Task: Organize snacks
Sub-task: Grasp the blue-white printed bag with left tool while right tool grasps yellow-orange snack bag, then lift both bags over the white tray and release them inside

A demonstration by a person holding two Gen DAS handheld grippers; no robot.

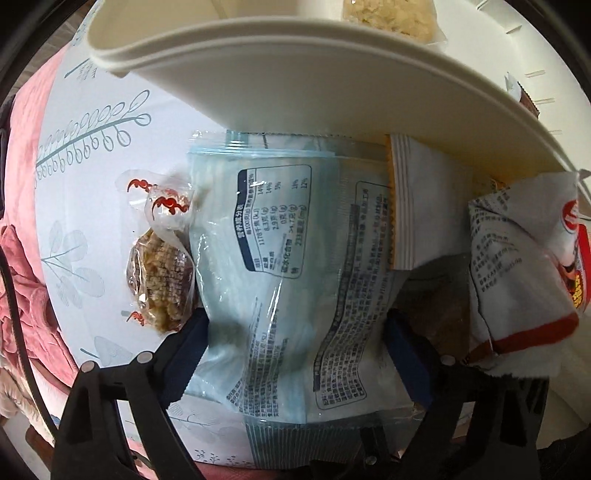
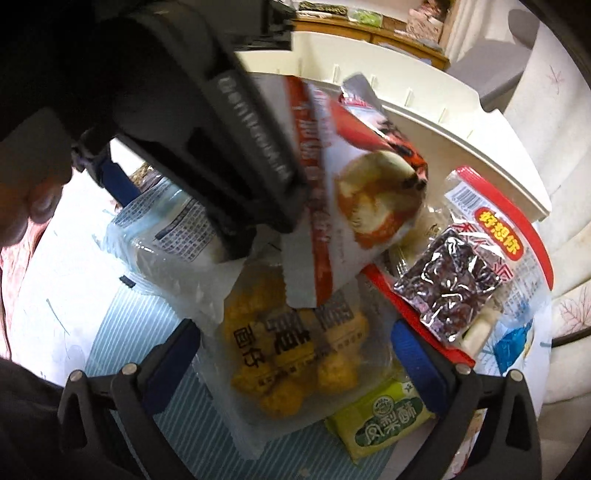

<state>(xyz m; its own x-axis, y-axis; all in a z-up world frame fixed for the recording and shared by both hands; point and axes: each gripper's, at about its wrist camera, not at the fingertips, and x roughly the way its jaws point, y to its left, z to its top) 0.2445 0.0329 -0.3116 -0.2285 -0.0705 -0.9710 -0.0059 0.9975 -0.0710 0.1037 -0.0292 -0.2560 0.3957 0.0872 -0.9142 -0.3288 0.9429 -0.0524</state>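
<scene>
Nearest in my left view, my left claw stands with its blue pads at either side of a pale blue snack packet, which fills the middle of the frame with its printed back up; the left pad sits right at the packet's edge, but whether either pad presses on it I cannot tell. Just left of the packet lies a clear-wrapped brown cake on the leaf-printed counter cloth. To the packet's right lies a white wrapper with an orange edge, and at the right edge a white and red bag. Across the top of the frame curves the cream tray, with a pale crumbly snack inside it. In my right view, my right claw stands wide apart over a clear bag of yellow balls at lower centre, its pads clear of the bag's sides. Below right of that bag lies a small green packet. At middle right a dark shiny packet rests on a red-rimmed packet. Above centre, a white and red bag with a bun picture stands tilted, and the black body of my left claw fills the upper left.
</scene>
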